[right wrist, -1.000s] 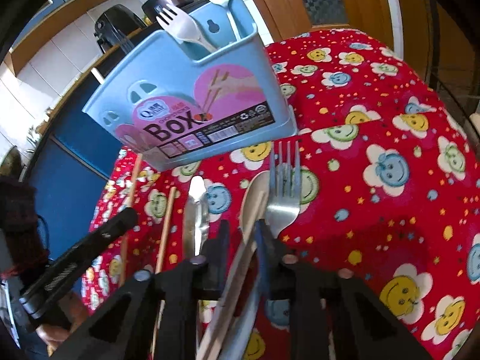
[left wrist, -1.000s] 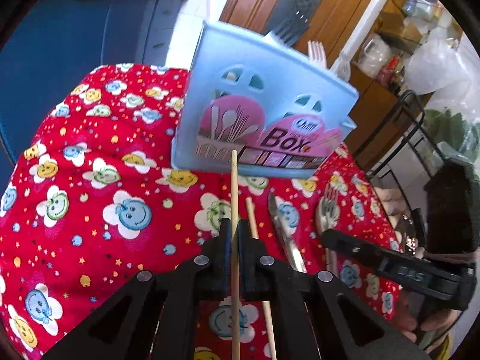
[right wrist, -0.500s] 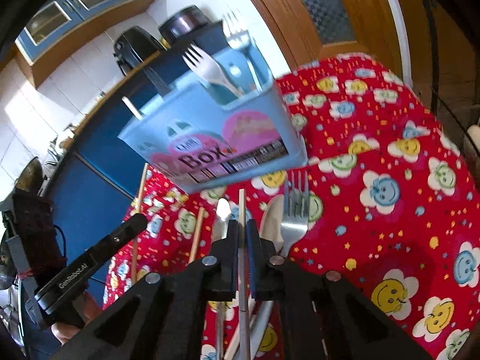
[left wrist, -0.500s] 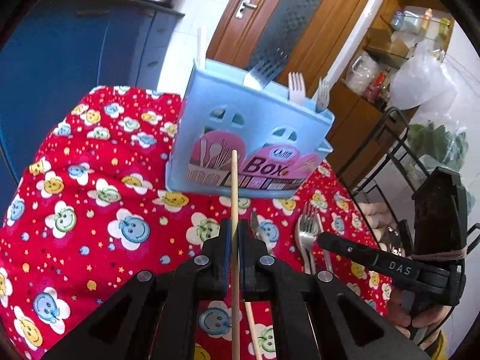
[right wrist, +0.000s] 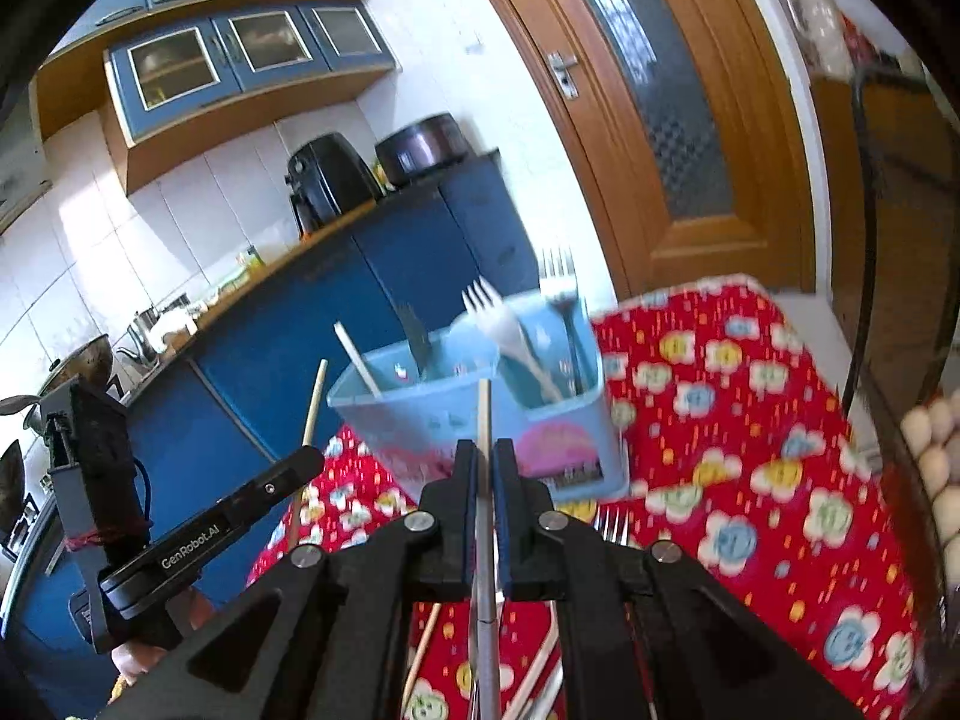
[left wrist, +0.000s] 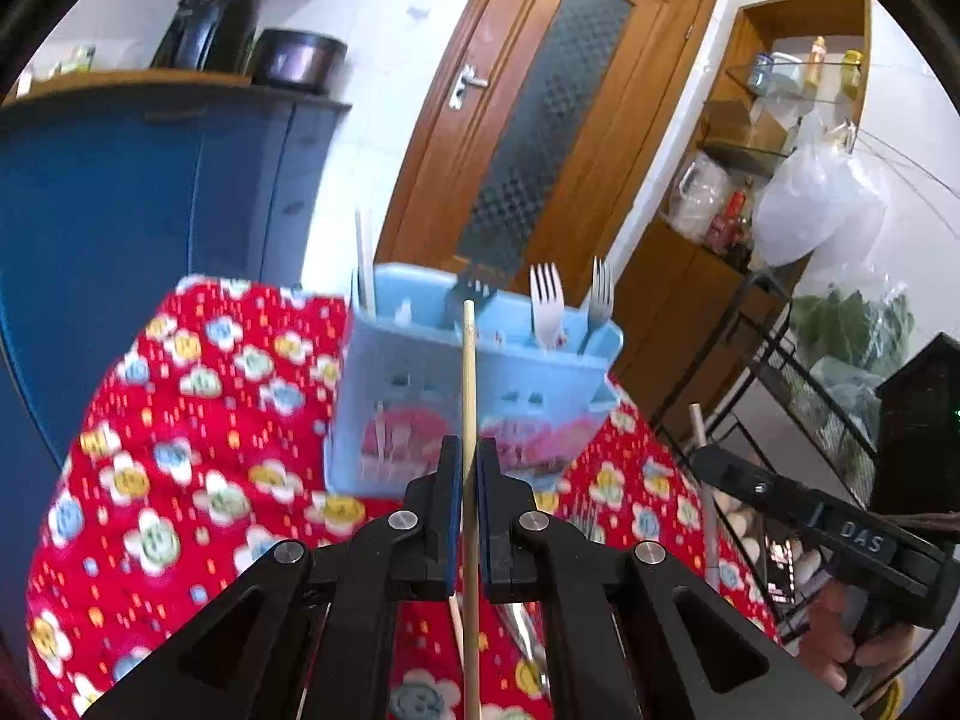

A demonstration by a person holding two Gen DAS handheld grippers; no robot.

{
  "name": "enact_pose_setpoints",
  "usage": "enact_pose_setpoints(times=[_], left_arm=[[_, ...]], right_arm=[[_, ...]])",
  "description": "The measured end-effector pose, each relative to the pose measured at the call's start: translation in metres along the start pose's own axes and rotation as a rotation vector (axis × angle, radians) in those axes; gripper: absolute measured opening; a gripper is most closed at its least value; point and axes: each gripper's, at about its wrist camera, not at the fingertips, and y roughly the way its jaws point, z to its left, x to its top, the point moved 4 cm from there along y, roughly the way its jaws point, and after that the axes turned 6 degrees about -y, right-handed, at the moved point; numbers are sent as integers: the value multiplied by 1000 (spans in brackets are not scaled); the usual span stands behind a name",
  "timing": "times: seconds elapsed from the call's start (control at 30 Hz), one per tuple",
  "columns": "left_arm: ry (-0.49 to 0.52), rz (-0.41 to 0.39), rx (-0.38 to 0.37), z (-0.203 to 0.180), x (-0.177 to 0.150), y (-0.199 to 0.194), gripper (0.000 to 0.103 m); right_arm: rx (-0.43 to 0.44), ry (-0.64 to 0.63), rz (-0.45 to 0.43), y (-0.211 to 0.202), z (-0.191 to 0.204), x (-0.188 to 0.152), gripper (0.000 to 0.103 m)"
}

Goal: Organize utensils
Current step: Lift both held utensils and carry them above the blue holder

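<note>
Left gripper clamped on a wooden chopstick, tip poking out toward 12 o'clock at the blue utensil box. Right gripper clamped on a second chopstick, also sticking out at 12 toward the box.

Both pictures are bright, like a sunny day indoors. The white wall tiles shine a bit too white. The light blue box and the red flowery cloth look smeared and fuzzy in both views. The black claw up close looks sharp. The wooden door bends like a bow, because the lens curves things. The corners of each picture are black.
</note>
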Motion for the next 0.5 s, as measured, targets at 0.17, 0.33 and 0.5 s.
enact_pose_setpoints(times=[0.17, 0.33, 0.5], left_arm=[[14, -69, 2, -6, 27, -1, 4], [16, -133, 9, -11, 53, 1, 4], [33, -204, 10, -18, 81, 7, 4]], right_arm=[[-6, -13, -44, 3, -1, 23, 7], [-23, -42, -84, 9, -1, 44, 7], [-28, -47, -111, 20, -6, 64, 7]])
